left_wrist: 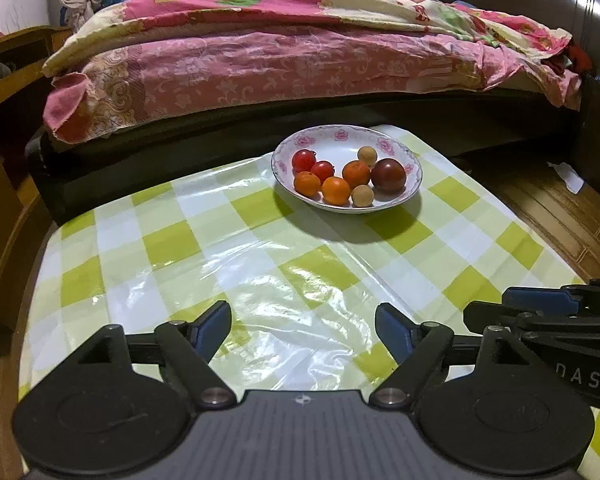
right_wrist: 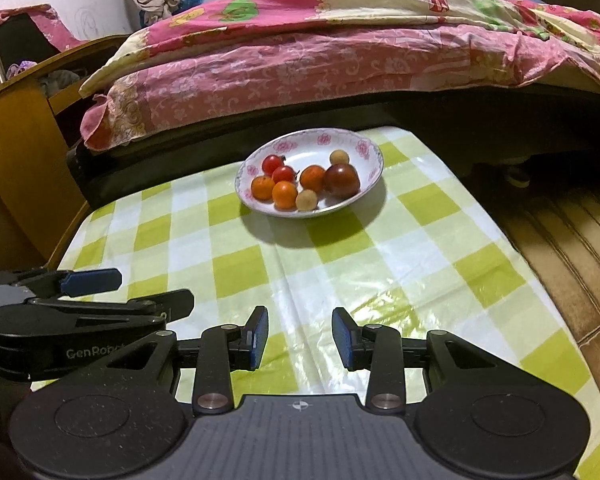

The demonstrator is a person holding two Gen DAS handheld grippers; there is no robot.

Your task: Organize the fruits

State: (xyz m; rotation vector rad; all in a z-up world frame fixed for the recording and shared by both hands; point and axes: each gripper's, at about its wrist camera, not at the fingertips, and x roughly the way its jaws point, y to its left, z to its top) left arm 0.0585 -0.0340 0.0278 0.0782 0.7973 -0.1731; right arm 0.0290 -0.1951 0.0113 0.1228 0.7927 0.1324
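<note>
A white plate with a pink flower rim (left_wrist: 396,145) (right_wrist: 366,148) stands at the far end of the table. It holds two red tomatoes (left_wrist: 303,160) (right_wrist: 271,163), three oranges (left_wrist: 335,190) (right_wrist: 285,195), a dark red fruit (left_wrist: 388,175) (right_wrist: 342,180) and two small tan fruits (left_wrist: 363,195) (right_wrist: 306,200). My left gripper (left_wrist: 303,330) is open and empty over the near table. My right gripper (right_wrist: 300,336) is open and empty, to the right of the left one. The right gripper also shows in the left wrist view (left_wrist: 540,300), and the left gripper in the right wrist view (right_wrist: 92,282).
The table has a shiny green-and-white checked cloth (left_wrist: 172,240) (right_wrist: 420,248). A bed with a pink quilt (left_wrist: 260,60) (right_wrist: 300,52) runs behind the table. Wooden furniture (left_wrist: 4,92) (right_wrist: 20,128) stands at the left. Wood floor (left_wrist: 560,216) (right_wrist: 572,248) lies at the right.
</note>
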